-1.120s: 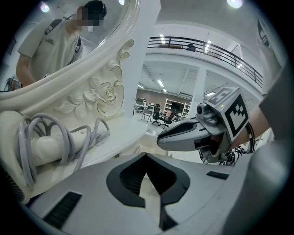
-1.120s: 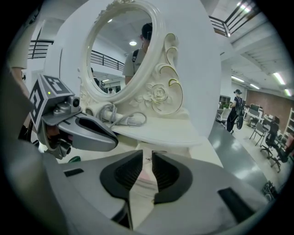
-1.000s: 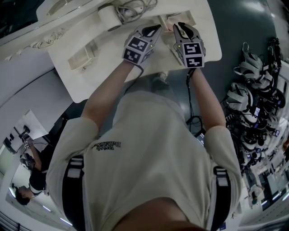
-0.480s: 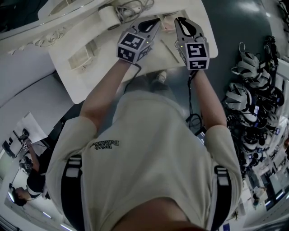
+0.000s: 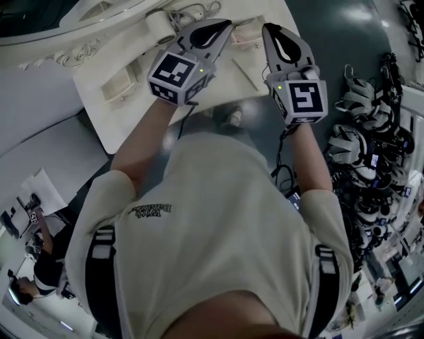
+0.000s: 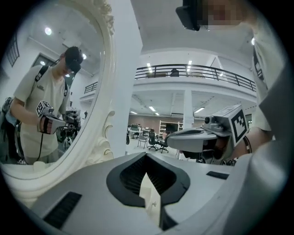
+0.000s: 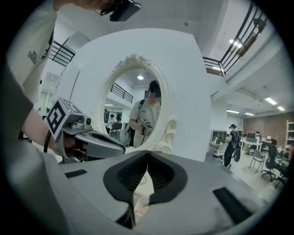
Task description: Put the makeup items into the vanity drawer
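The cream vanity top (image 5: 126,63) lies at the top of the head view, with an open box-like compartment (image 5: 119,85) at its left. A thin pale stick (image 5: 244,73) rests on the top between my hands. Both grippers hang above the table, side by side. My left gripper (image 5: 225,25) is shut and holds nothing; from the right gripper view I see it (image 7: 92,140) in front of the oval mirror (image 7: 135,110). My right gripper (image 5: 268,28) is closing down to shut, with nothing between its jaws.
A pale roll (image 5: 159,23) and a coiled cable (image 5: 192,10) lie at the back of the vanity. The carved mirror frame (image 6: 108,92) stands just behind. Racks of dark gear (image 5: 371,145) fill the floor to the right.
Both grippers have risen from the vanity top toward the head camera. The left one has drifted left and the right one slightly right, so they stand further apart.
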Demonstrator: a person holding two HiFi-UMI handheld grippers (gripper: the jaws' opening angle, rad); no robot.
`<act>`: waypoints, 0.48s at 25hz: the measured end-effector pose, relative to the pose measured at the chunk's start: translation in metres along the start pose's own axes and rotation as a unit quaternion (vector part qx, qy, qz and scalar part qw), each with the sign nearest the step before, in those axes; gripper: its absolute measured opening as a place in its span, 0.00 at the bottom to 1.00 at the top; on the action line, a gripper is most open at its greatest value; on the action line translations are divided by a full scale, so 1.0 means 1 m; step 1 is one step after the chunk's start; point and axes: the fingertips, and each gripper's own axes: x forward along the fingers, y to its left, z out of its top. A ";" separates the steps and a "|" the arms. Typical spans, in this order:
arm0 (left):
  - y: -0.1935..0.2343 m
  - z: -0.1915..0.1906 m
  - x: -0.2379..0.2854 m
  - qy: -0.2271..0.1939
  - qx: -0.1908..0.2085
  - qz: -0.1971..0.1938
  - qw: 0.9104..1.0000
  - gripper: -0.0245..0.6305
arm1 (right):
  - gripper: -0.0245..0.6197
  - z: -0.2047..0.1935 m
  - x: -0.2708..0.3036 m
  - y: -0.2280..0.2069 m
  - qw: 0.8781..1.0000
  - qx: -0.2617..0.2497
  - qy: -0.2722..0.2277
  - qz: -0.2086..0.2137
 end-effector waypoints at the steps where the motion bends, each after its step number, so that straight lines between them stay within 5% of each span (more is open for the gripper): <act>1: -0.004 0.008 -0.006 -0.004 0.010 -0.001 1.000 0.05 | 0.05 0.009 -0.007 0.002 1.000 0.000 -0.010 0.001; 6: -0.031 0.043 -0.036 -0.030 0.069 -0.004 0.997 0.05 | 0.05 0.043 -0.045 0.013 0.999 0.006 -0.045 0.005; 12: -0.057 0.067 -0.073 -0.061 0.072 -0.011 0.995 0.05 | 0.05 0.066 -0.087 0.034 0.997 0.013 -0.070 0.013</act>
